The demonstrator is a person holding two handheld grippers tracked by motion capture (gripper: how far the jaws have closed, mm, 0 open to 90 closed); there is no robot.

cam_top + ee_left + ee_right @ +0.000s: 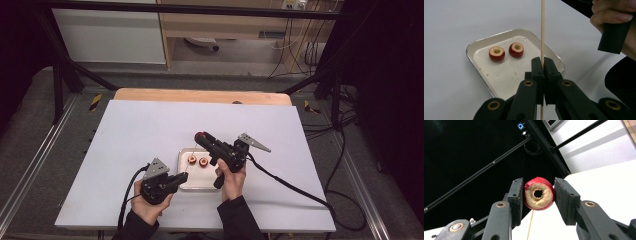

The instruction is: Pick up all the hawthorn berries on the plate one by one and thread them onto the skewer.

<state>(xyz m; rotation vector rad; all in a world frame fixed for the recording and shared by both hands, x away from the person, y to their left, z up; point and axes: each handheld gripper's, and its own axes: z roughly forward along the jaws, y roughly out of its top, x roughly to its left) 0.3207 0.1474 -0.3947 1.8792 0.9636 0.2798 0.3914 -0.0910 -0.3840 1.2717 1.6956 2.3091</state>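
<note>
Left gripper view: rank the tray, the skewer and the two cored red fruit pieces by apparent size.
1. Tray, the widest thing.
2. Skewer, long but very thin.
3. Left fruit piece and right fruit piece: they look alike, so no ranking between them.

A white table is framed by black struts. Grey floor is seen around it, cables strewn at right.

Overhead view; claw close-ups, perhaps sharing tray.

Lab: black metal frame around table, loose floor cables.
</note>
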